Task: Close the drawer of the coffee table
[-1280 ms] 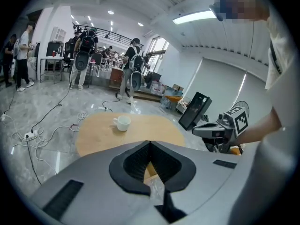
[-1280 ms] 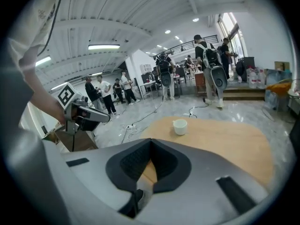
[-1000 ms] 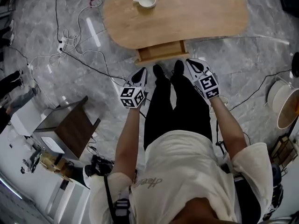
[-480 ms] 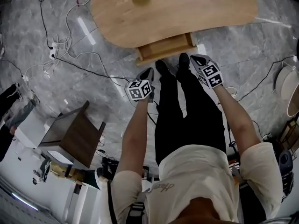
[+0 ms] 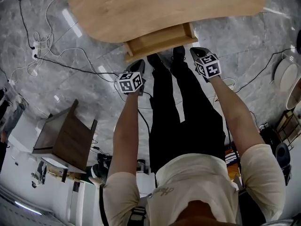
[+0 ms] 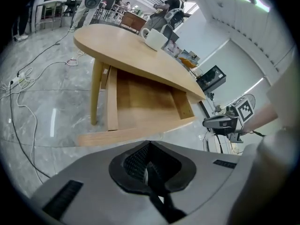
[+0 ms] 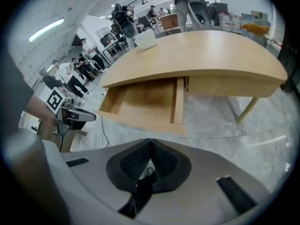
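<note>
With the drawer (image 5: 159, 40) pulled out at the near side of the coffee table (image 5: 164, 8) and the left gripper (image 5: 137, 66) and right gripper (image 5: 197, 53) clenched empty near its front, a lopsided shove could jam it (or rattle the cup (image 6: 154, 37) on top).

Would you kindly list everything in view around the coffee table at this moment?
coffee table: one, light wood, ahead of the person.
drawer: one, light wood, pulled open under the table's near edge.
cup: one, white, on the tabletop.
cables: several, black and white, on the grey floor at left.
side table: one, dark brown, on the floor at left.
left gripper: one, grey and black, shut, empty, short of the drawer.
right gripper: one, grey and black, shut, empty, near the drawer's right corner.
legs: two, black trousers, before the drawer.
</note>
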`<move>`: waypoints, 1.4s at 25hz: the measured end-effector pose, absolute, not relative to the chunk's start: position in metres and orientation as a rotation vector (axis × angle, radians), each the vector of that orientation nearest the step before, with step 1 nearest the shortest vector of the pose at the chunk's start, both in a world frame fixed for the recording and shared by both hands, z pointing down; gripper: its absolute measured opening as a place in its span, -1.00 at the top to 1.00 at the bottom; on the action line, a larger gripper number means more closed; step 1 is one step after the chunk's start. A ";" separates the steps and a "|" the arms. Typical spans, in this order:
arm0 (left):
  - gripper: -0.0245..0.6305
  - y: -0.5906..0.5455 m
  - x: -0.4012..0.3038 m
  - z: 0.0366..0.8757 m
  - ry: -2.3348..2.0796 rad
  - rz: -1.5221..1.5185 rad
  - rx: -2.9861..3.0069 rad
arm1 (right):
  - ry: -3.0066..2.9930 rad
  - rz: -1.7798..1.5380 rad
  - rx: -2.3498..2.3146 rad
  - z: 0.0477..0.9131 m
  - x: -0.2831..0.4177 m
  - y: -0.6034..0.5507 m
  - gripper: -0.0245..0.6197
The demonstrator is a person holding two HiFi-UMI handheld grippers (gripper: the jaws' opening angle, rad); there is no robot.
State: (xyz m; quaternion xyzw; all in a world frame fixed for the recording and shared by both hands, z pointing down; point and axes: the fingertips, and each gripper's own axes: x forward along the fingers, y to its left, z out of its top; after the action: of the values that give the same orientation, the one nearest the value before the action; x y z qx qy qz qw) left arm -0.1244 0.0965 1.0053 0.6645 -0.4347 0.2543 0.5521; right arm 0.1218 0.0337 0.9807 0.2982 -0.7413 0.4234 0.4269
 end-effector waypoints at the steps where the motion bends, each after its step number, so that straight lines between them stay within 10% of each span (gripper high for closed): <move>1: 0.91 0.096 -0.123 1.009 -1.029 0.597 1.572 | -1.839 1.064 0.746 0.986 0.124 0.038 0.94; 35: 0.91 0.077 -0.106 1.035 -1.061 0.516 1.548 | -1.806 1.192 0.764 1.036 0.115 0.008 0.94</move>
State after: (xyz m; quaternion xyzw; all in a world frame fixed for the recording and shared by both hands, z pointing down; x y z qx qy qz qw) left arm -0.1056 0.0767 1.0354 0.6576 -0.4505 0.2192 0.5627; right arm 0.1149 0.0082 1.0358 0.3034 -0.7175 0.4735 0.4111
